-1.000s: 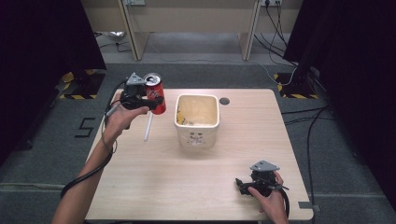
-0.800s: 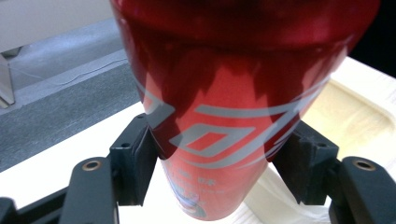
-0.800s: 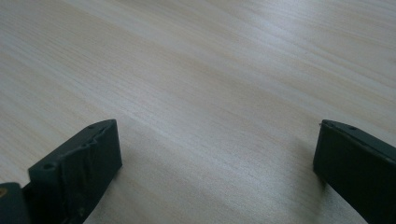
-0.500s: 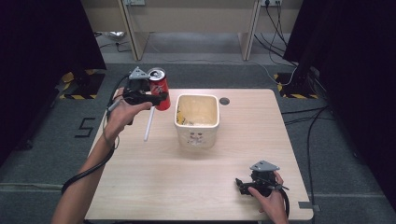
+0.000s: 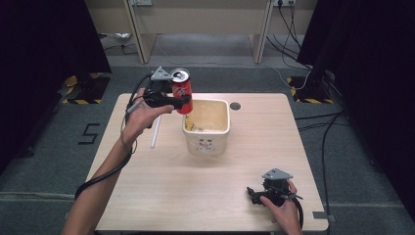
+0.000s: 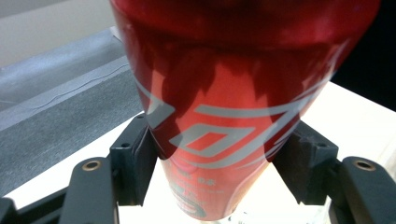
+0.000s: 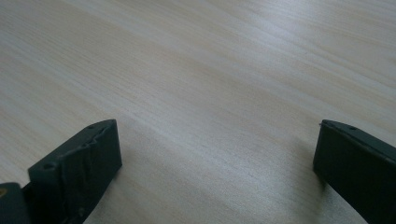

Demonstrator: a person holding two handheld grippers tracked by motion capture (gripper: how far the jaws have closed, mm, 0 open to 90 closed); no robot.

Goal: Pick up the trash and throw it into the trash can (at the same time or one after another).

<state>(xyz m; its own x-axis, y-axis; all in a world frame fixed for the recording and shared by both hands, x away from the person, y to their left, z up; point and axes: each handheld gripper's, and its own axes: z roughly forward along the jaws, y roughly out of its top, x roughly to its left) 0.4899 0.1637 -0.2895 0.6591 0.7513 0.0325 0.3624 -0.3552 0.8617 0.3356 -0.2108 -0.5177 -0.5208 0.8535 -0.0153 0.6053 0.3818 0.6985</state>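
Above the far-left rim of the cream bin [image 5: 206, 142], the red can [image 5: 182, 91] hangs upright in the left fingers [image 5: 182, 101], its long axis close to vertical with the open top tilted slightly away toward the far side. The left gripper view shows both black pads pressed against the can's [image 6: 219, 135] lower body from either side, so the left fingers [image 6: 135, 163] are clamped on the can and it is clear of the counter [image 5: 161, 186]. What the coming move turns on is that the bin's opening lies just to the right of the can and below it; a short carry rightward would probably put the can over the mouth. The left hand is by far the nearer one to the bin. The right fingers [image 5: 254, 194] rest well apart from it at the near-right corner, spread wide with nothing but bare counter [image 7: 224, 84] between them. Count: one can, one bin holding some small scraps too small to name, one white straw-like stick [image 5: 155, 134] lying on the counter left of the bin, and two grippers.
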